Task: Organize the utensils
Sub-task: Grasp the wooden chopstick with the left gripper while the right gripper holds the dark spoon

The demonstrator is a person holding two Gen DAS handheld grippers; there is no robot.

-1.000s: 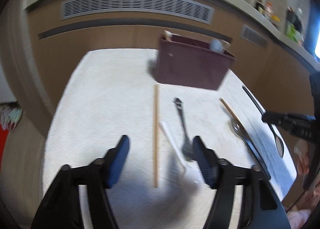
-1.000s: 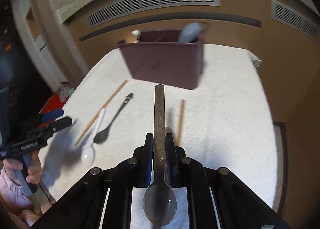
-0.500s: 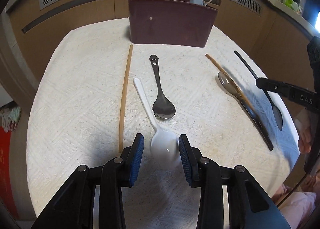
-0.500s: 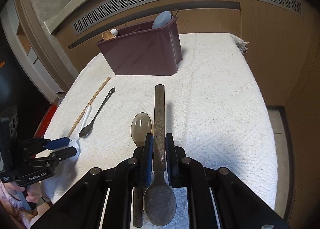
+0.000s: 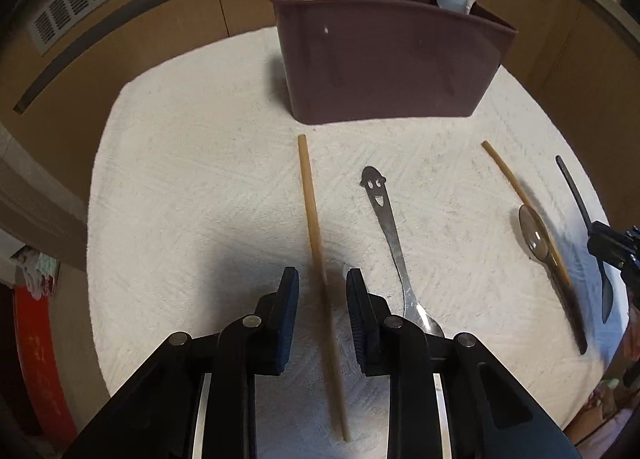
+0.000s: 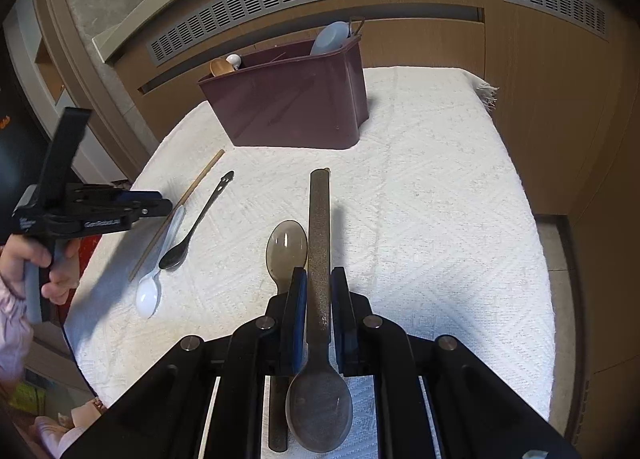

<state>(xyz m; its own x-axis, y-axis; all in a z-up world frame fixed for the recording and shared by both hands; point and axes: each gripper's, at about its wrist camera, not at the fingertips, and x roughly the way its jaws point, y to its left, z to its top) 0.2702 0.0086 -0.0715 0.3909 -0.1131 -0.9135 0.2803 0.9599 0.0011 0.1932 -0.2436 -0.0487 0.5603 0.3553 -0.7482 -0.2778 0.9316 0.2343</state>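
Observation:
My left gripper [image 5: 322, 287] is open, its blue pads either side of a wooden chopstick [image 5: 316, 243] lying on the white cloth [image 5: 192, 195]. A metal smiley-handled spoon [image 5: 386, 227] lies just to its right. My right gripper [image 6: 319, 291] is shut on a dark grey spoon [image 6: 319, 243], handle pointing forward, bowl towards the camera. A maroon utensil caddy [image 5: 392, 59] stands at the far side, with a wooden spoon and a blue spoon in it. The right wrist view shows a white plastic spoon [image 6: 154, 279] under the left gripper [image 6: 152, 205].
A second chopstick [image 5: 516, 191] lies across a translucent brown spoon [image 5: 538, 239] at the right. The right gripper's tip [image 5: 612, 247] shows at the right edge. The caddy [image 6: 292, 99] stands ahead of the right gripper. Wooden cabinets with vents surround the table.
My left gripper has moved from the white spoon's bowl to straddle the chopstick, and sits closer to the caddy. The right gripper still holds its spoon, almost unmoved.

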